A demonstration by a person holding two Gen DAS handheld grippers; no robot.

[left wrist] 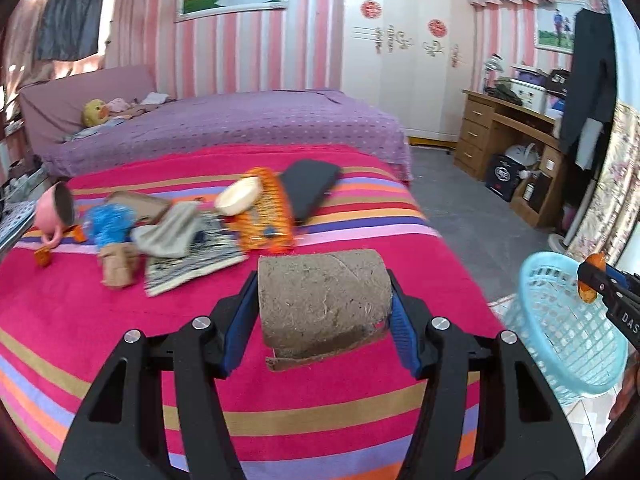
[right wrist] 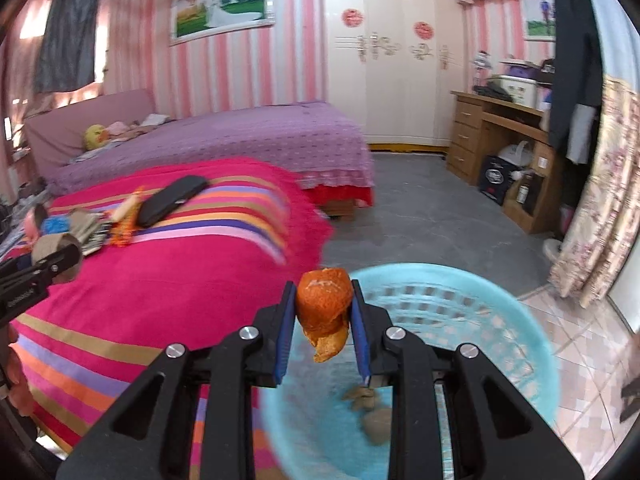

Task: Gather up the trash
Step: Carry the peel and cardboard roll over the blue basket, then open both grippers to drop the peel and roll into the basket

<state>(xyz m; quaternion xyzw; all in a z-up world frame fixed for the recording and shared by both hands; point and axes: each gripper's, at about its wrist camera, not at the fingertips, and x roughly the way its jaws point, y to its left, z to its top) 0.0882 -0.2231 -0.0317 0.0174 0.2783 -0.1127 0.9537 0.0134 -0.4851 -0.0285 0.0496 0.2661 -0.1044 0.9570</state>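
- Left wrist view: a striped pink bedspread [left wrist: 120,320] lies under the left gripper [left wrist: 324,312], which clamps a cardboard roll [left wrist: 324,300]; more clutter lies ahead.
- Right wrist view: the right gripper [right wrist: 323,312] pinches an orange peel [right wrist: 325,304] above the blue basket [right wrist: 500,312], with brown scraps inside below.

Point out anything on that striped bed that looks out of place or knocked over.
A pink mug lies tipped on its side at the far left of the striped blanket, beside a jumbled heap: blue scrubber, grey cloth, orange mesh. It looks odd on a bed.
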